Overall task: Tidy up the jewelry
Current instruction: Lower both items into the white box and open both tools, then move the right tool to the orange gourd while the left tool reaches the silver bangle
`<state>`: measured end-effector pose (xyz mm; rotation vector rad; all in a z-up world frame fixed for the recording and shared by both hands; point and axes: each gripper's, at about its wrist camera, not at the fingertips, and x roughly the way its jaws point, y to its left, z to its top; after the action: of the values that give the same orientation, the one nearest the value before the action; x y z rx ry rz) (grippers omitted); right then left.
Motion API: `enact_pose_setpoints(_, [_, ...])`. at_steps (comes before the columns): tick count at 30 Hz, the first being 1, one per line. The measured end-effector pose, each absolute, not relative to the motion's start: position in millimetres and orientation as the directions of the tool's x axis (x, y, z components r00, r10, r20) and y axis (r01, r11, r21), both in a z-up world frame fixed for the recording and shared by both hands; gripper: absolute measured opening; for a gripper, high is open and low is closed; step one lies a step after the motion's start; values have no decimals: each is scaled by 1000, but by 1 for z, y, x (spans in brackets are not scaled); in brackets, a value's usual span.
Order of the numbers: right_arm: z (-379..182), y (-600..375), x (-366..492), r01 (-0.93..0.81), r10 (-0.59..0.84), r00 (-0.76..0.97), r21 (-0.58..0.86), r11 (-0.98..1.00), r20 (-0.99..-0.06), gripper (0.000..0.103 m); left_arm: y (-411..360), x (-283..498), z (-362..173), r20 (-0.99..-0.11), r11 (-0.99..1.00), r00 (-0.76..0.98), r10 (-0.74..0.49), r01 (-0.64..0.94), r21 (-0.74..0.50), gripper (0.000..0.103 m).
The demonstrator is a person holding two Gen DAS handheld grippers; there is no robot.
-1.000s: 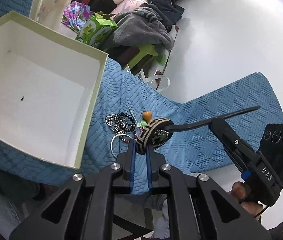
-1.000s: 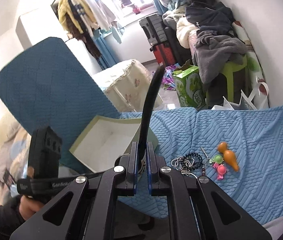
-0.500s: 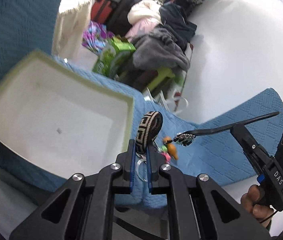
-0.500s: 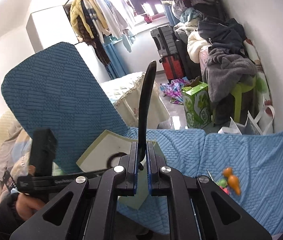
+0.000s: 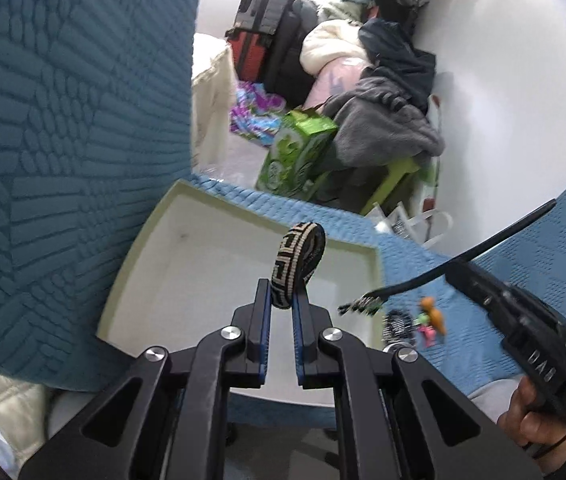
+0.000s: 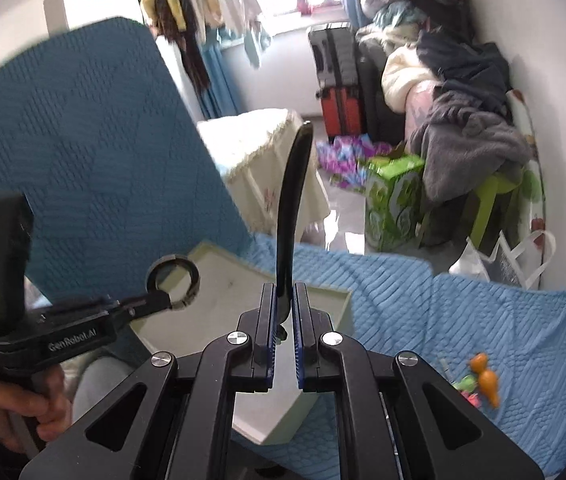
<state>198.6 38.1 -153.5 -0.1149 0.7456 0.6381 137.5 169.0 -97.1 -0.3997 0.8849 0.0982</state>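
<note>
Cluttered with heaped clothes (image 5: 387,120), suitcases (image 6: 339,80) and a green carton (image 5: 295,160), the room lay behind a blue quilted cover (image 6: 483,320) spread over the work surface, with a darker blue cushion (image 5: 63,140) standing at the left. On the cover sat a shallow white box (image 5: 219,280) with pale green walls, open and, as far as either view showed, bare inside.

Over that box hovered the left gripper (image 5: 282,304), its jaws clamped on the lower end of a woven bangle (image 5: 299,260) with a black and cream key pattern. The bangle stood on edge, its ring rising up and away from the fingertips, directly above the box floor; in the right wrist view it showed as a ring (image 6: 173,280) just above the near-left corner of the box.

The right gripper (image 6: 283,316) was closed on a long black curved piece, probably a hairband (image 6: 293,200), whose long axis ran straight out from the jaws and upward. From the left wrist view that gripper hung just right of the box, and something dark and beaded (image 5: 361,304) dangled by its tips, too blurred to name.

The remaining trinkets, orange and pink charms (image 5: 429,318) and dark bead loops (image 5: 397,320), lay on the cover right of the box. Judged from this, the left hand was the nearer to a drop: the box lay straight beneath its bangle.
</note>
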Motion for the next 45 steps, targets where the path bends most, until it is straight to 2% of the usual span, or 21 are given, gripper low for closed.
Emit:
enact_pose_setpoints(6, [-201, 63, 201, -579, 457, 486, 117, 807, -745, 5, 174, 138, -117, -803, 931, 594, -55, -260, -255, 10])
enact_pose_setpoints(10, [-215, 65, 203, -584, 465, 457, 139, 800, -759, 7, 176, 137, -126, -814, 927, 578, -60, -270, -260, 10])
enact_pose_setpoints(13, [-213, 63, 203, -584, 476, 451, 154, 797, -755, 9, 177, 135, -123, -811, 924, 584, -40, -286, -252, 12])
enact_pose_setpoints(14, [-212, 61, 204, -578, 473, 451, 156, 801, -757, 14, 177, 134, -122, -812, 926, 583, -35, -288, -246, 12])
enact_pose_setpoints(15, [-210, 60, 204, -574, 470, 452, 156, 804, -758, 20, 176, 134, -121, -812, 926, 582, -34, -288, -246, 19])
enact_pose_setpoints(16, [-209, 59, 204, -571, 471, 456, 157, 806, -755, 27, 175, 133, -120, -813, 925, 581, -28, -292, -241, 34])
enact_pose_setpoints(17, [-206, 55, 203, -566, 473, 462, 161, 808, -750, 30, 175, 133, -119, -814, 926, 580, -20, -297, -235, 44])
enact_pose_setpoints(18, [-204, 56, 203, -563, 473, 464, 163, 810, -749, 32, 174, 132, -118, -813, 927, 583, -13, -298, -229, 61])
enact_pose_setpoints(19, [-203, 52, 203, -561, 475, 467, 166, 811, -746, 37, 172, 130, -115, -806, 928, 591, -3, -299, -223, 68])
enact_pose_setpoints(23, [-196, 33, 202, -516, 454, 508, 164, 841, -731, 45, 169, 126, -109, -798, 929, 603, 1, -296, -222, 69])
enact_pose_setpoints(29, [-221, 34, 205, -514, 421, 457, 153, 844, -784, 43, 161, 115, -107, -785, 925, 619, -26, -283, -254, 69])
enact_pose_setpoints(35, [-247, 37, 207, -496, 377, 435, 132, 858, -817, 18, 150, 107, -110, -789, 922, 612, -49, -276, -271, 69])
enact_pose_setpoints(41, [-247, 35, 218, -515, 384, 453, 115, 849, -805, 10, 139, 106, -104, -785, 925, 617, -52, -268, -271, 69])
enact_pose_setpoints(45, [-245, 35, 220, -536, 389, 447, 107, 837, -805, 10, 130, 109, -97, -781, 929, 621, -57, -254, -270, 69])
